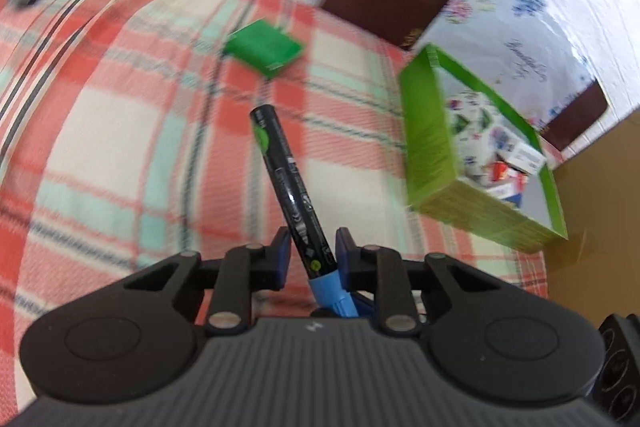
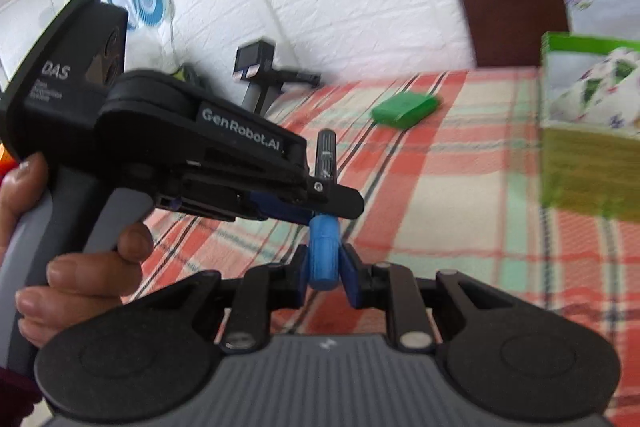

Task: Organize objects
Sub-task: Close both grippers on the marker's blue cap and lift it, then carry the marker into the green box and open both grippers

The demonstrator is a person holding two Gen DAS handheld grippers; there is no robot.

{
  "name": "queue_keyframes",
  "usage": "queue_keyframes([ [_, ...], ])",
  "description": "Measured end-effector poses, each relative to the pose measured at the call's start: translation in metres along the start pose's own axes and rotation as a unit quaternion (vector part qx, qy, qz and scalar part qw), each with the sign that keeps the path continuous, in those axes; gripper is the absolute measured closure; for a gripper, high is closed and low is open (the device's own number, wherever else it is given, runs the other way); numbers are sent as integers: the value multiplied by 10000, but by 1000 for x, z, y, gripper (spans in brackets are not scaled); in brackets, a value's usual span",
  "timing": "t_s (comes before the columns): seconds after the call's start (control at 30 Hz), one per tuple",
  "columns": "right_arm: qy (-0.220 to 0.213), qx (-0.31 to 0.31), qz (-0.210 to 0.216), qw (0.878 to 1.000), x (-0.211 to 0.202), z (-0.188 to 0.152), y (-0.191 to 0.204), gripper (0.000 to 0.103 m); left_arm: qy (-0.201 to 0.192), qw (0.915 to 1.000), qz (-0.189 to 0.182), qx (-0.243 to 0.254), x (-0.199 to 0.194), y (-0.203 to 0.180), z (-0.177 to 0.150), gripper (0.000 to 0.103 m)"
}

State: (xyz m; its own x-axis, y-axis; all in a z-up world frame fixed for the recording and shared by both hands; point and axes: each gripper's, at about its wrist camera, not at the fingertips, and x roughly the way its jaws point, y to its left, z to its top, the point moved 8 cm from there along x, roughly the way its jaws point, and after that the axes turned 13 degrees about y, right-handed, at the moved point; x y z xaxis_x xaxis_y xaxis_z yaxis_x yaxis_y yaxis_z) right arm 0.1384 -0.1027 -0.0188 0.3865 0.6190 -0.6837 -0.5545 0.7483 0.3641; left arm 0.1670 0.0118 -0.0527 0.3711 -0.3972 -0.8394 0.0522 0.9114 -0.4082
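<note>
Black marker clamped btwn left tongs, blue cap pinched in right tongs.

two close downward wrist views (shared plaid cloth)

Bright, even daylight; heavy motion blur; fisheye bending toward the edges.
</note>
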Motion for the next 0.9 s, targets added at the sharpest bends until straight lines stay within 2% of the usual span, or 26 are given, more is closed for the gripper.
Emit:
queue_keyframes([
  [0.13,-558,128,-347,9978,-33,6,-24,85,-40,9983,31,582,4,-53,16,78],
  [0.23,-1027,316,-711,9917,-62,10,-51,85,-48,9936,27,1130,13,-103,23,78],
  [0.4,-1708,819,-1321,9730,-107,14,-109,85,-101,9795,-36,2012,37,-195,30,78],
  [0.57,-2129,1314,-1817,9510,-140,15,-171,85,-116,9626,-19,2708,69,-267,35,78],
  [0.7,-2287,1636,-2065,9372,-151,17,-214,85,-41,9522,22,3054,97,-303,42,78],
  [0.9,-2234,1870,-2393,9262,-143,15,-252,84,254,9474,167,3187,139,-317,50,77],
])
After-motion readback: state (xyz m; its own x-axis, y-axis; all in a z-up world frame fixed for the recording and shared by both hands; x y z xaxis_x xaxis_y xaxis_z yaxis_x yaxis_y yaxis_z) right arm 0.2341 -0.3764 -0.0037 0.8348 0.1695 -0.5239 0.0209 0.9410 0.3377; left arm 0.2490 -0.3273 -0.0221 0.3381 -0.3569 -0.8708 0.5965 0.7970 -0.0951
